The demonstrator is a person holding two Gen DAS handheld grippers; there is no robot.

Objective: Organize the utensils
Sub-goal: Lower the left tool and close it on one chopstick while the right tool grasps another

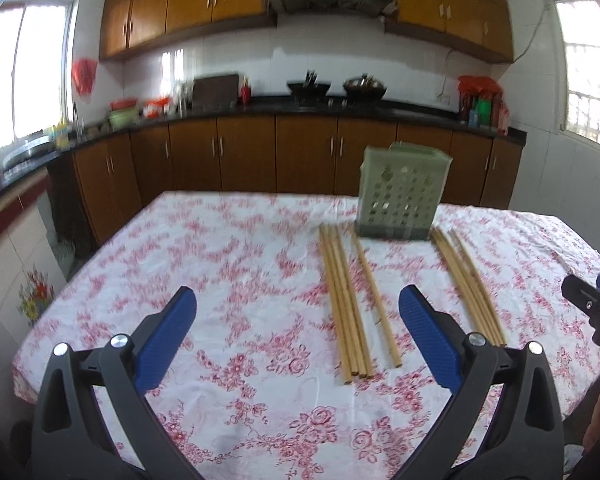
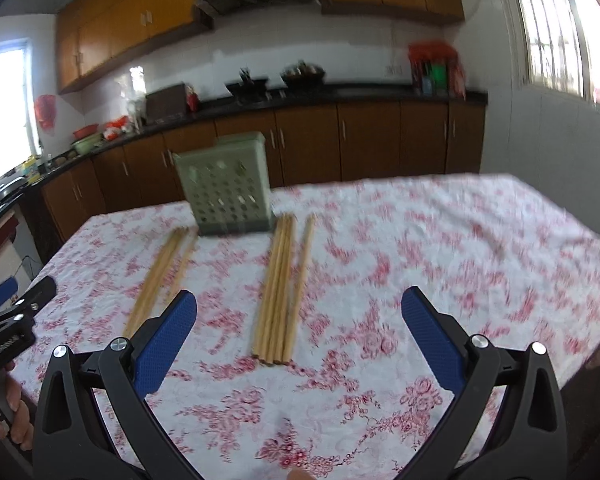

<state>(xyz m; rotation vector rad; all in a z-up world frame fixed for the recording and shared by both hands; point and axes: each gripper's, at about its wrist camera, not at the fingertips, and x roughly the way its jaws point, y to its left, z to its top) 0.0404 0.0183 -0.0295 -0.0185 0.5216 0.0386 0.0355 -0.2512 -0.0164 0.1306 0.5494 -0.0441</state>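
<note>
A green perforated utensil holder (image 1: 402,196) stands upright on the floral tablecloth; it also shows in the right wrist view (image 2: 228,188). Two bundles of wooden chopsticks lie flat in front of it: a left bundle (image 1: 346,304) with one loose stick (image 1: 376,300), and a right bundle (image 1: 470,288). In the right wrist view the left bundle (image 2: 158,280) and right bundle (image 2: 280,288) both show. My left gripper (image 1: 298,308) is open and empty above the table, left of the sticks. My right gripper (image 2: 300,312) is open and empty, above the near end of the right bundle.
The table (image 1: 220,264) has a red-flowered white cloth. Behind it run wooden kitchen cabinets (image 1: 260,152) with a black counter holding pots and bottles. The right gripper shows at the left wrist view's right edge (image 1: 592,304); the left one at the right wrist view's left edge (image 2: 12,312).
</note>
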